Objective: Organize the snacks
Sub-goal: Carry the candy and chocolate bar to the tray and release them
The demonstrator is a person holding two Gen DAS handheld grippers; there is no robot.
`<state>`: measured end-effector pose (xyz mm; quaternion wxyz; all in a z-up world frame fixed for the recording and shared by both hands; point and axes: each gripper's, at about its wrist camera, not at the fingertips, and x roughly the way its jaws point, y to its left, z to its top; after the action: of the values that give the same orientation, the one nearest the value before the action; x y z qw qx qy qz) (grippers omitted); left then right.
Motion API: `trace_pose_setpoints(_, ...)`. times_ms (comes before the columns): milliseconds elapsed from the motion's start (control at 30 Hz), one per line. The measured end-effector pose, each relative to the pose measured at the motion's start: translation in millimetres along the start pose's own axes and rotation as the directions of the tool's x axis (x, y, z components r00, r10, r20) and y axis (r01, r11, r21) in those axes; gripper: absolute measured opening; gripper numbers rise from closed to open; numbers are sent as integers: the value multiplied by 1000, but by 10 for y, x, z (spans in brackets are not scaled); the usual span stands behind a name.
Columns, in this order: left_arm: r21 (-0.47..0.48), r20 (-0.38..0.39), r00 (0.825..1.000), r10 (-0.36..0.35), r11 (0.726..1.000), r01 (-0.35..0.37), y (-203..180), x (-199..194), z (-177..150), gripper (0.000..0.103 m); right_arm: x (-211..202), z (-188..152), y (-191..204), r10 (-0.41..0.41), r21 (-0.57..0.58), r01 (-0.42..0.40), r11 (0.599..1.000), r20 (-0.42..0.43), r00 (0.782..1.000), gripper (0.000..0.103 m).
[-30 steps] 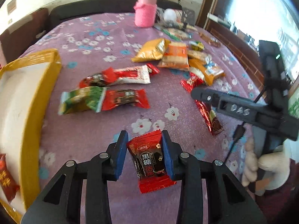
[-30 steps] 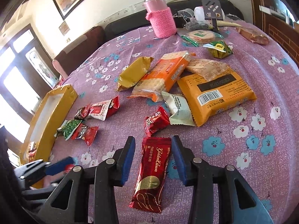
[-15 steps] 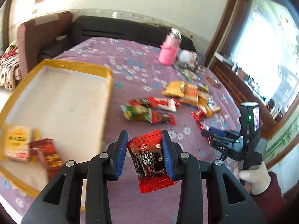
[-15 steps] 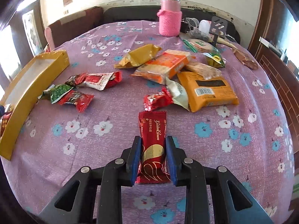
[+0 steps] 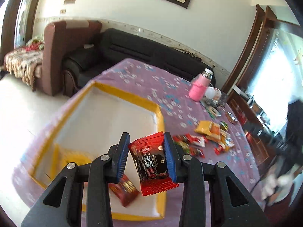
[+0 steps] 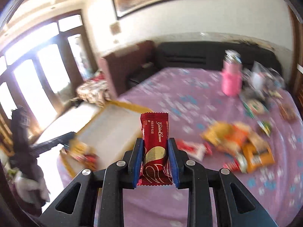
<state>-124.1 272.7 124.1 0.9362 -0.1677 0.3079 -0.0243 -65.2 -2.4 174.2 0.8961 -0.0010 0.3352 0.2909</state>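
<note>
My right claw point(image 6: 155, 163), whose jaws have just been closing, is now clamped on the red bar point(image 6: 155, 147): a second ago that bar lay flat on the worktop point(image 6: 189, 102) between open pads, and now it stands upright in the grip, clear of the purple cloth. My left claw point(image 5: 146, 158) keeps its hold on the red-and-black sweet point(image 5: 152, 165), which has travelled from above the scattered snacks point(image 5: 206, 138) to above the yellow-rimmed tray point(image 5: 160, 117), where a red packet point(image 5: 124, 189) already lies. Both pickups look done, I judge, and what remains for these two pieces is the drop into the tray. The left claw tilts downward over the tray's near corner, the sweet hanging askew between its blue pads. The right claw also points down and ahead, toward the tray's far side, with the bar's top end standing well above the pads; the view is blurred. The pink bottle point(image 6: 232, 81) stands at the worktop's far end, well apart from both.
</note>
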Motion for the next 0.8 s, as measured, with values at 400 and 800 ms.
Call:
trace_pose_setpoints(400,53,-84,992,99,994,-95,311,605,408,34,1009,360,669,201,21,-200,980,-141,970,26)
trace_pose_setpoints(800,-25,-258,944,207,975,-221,867,1129,118,34,2163,-267,1133,238,20,-250,968,-388,891,26)
